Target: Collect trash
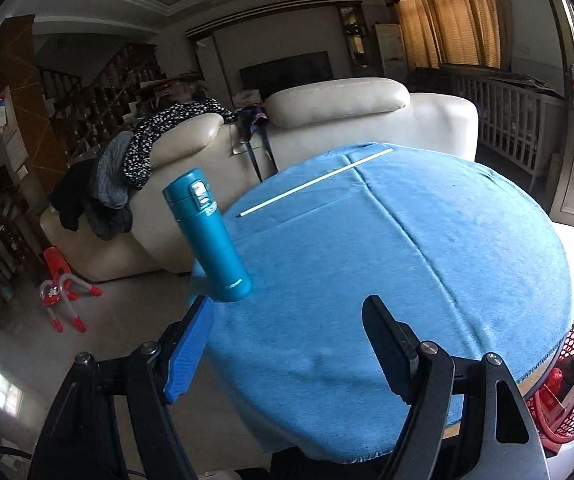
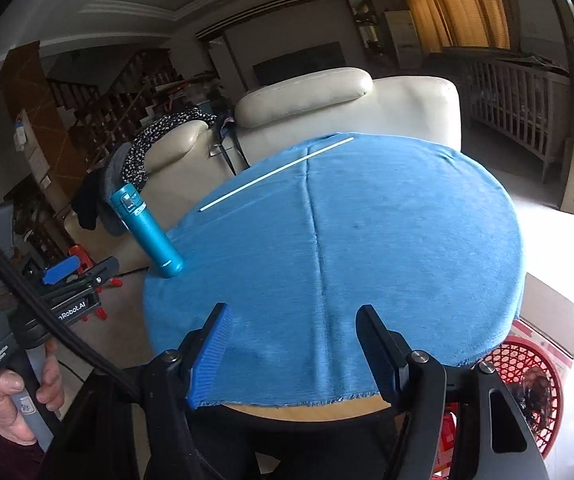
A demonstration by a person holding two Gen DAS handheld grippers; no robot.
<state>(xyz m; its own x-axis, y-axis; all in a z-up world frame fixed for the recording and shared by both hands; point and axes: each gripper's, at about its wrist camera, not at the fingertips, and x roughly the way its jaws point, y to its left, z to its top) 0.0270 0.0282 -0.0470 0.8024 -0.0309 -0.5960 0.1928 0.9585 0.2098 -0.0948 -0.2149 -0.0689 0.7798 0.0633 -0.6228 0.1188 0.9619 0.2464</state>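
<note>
The white straw [image 2: 277, 174] (upper centre, on the tabletop [image 2: 407, 240]) appears light, thin, crushable. Pinch mid-length. Both hand-held grippers, left [image 1: 291, 348] and right [image 2: 293, 346], are apart, empty.

Left wrist view low at near-left edge of round blue-clothed counter [image 1: 407, 260], right wrist view near-centre edge [image 2: 367, 240], both facing cream leather sofa [image 1: 367, 120].

Red trash basket [image 2: 535, 392] beside table, partly filled.

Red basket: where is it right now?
The red basket sits on the floor beside the near right edge of the blue-clothed table, low right in both wrist views, just past the right tool; some trash is already inside.
</note>
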